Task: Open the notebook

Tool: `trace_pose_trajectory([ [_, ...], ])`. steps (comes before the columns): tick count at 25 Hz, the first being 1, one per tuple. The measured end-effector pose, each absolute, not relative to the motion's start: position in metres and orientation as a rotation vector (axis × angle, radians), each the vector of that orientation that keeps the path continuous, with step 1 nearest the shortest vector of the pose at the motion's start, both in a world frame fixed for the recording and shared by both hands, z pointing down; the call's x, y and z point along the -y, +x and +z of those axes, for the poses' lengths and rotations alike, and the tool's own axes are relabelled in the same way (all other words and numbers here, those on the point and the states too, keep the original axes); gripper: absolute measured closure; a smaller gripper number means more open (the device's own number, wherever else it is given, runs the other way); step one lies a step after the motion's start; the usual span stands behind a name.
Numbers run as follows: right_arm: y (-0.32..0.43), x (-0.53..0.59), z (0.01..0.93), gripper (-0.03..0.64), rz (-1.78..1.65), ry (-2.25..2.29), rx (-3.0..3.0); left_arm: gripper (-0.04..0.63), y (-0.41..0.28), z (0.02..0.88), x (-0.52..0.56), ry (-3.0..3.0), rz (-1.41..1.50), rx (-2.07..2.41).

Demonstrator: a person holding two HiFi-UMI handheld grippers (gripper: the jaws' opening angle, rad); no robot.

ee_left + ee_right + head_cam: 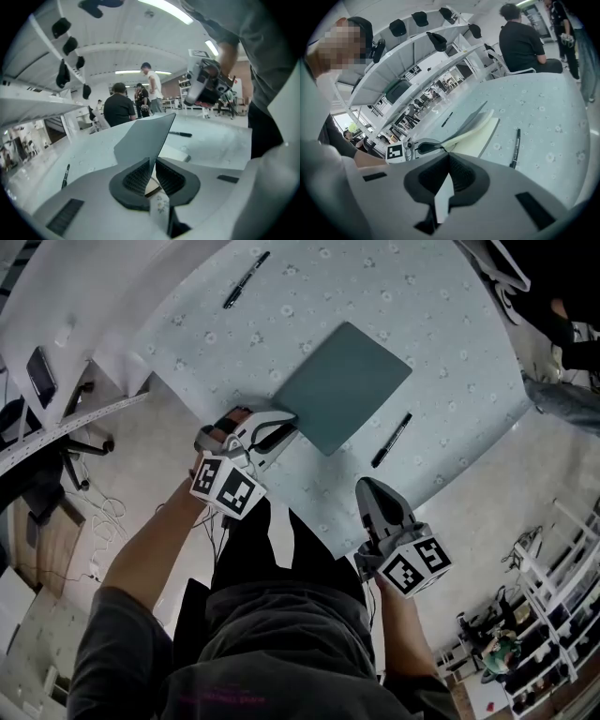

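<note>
The notebook [342, 385], with a grey-teal cover, lies on the patterned table. My left gripper [286, 423] is at its near-left corner, shut on the cover. In the left gripper view the cover [143, 138] stands up between the pads, lifted off the cream pages [173, 152]. From the right gripper view, the cover [468, 121] is raised at a slant above the pages [480, 136], with the left gripper [424, 146] at its corner. My right gripper [367, 486] hovers at the table's near edge, right of the notebook, shut with nothing between its pads [459, 171].
A black pen [391, 440] lies just right of the notebook, another pen [246, 279] at the table's far left. The floral tablecloth [441, 324] ends at the near edge by my grippers. People [119, 108] stand beyond the table; shelves [417, 47] rise on the left.
</note>
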State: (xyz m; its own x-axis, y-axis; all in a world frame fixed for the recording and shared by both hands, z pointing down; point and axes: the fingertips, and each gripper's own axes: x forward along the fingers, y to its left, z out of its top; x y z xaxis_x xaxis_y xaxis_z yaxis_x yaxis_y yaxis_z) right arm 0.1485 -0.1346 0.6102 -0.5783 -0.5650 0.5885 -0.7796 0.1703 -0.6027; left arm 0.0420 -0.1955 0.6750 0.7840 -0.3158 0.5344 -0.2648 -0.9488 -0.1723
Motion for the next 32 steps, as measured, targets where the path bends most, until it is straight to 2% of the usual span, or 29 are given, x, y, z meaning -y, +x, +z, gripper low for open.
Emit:
trace_pose_trajectory([
  [10,0.139,0.146,0.607,0.614,1.371,1.262,2.228,0.572,-0.015,0.66,0.246,-3.347,-0.4,-1.337],
  [16,0.135,0.15,0.611,0.614,1.388,1.222,2.229,0.569,-0.035,0.672,0.261,-3.443,-0.354,-1.506],
  [27,0.117,0.166,0.618,0.614,1.409,1.142,2.243,0.56,-0.064,0.695,0.279,-3.68,-0.038,-1.971],
  [28,0.116,0.168,0.618,0.614,1.408,1.132,2.248,0.551,-0.067,0.697,0.279,-3.695,0.013,-2.029],
  [31,0.111,0.173,0.616,0.614,1.402,1.112,2.263,0.456,-0.074,0.698,0.277,-3.714,0.1,-2.14],
  [32,0.11,0.174,0.614,0.614,1.4,1.109,2.268,0.486,-0.075,0.697,0.276,-3.709,0.096,-2.148],
])
